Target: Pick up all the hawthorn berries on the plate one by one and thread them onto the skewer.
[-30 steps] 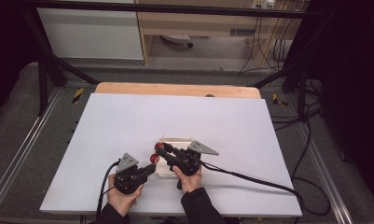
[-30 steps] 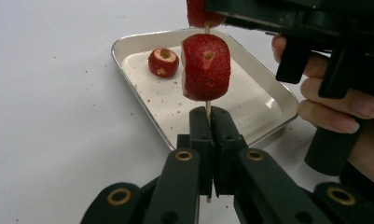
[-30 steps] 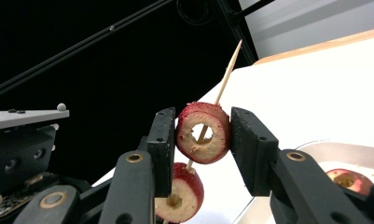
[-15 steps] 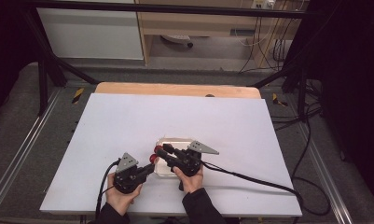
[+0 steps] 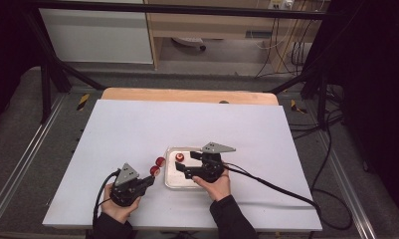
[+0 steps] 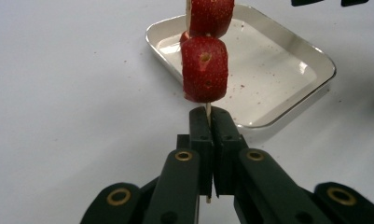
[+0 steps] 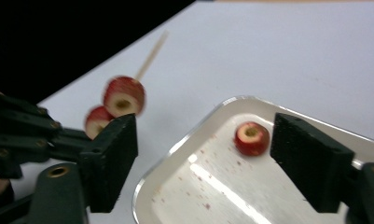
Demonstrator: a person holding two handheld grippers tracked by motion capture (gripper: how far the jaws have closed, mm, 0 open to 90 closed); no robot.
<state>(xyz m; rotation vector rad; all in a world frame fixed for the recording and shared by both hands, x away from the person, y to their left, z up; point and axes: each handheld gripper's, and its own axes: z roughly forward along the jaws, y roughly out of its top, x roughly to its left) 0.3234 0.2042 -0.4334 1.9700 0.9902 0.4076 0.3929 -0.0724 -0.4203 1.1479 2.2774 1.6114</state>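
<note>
Left gripper (image 6: 208,122): clamped on skewer (image 6: 207,110) carrying two strawberries (image 6: 204,70), frame centre.
Right gripper (image 7: 203,154): jaws just opened wide, empty, over tray (image 7: 184,186).

White table (image 5: 137,129), shallow tray (image 5: 173,182) holding one red fruit piece (image 5: 179,158) — two more (image 5: 157,166) just left, right gripper (image 5: 189,165) over tray
</note>
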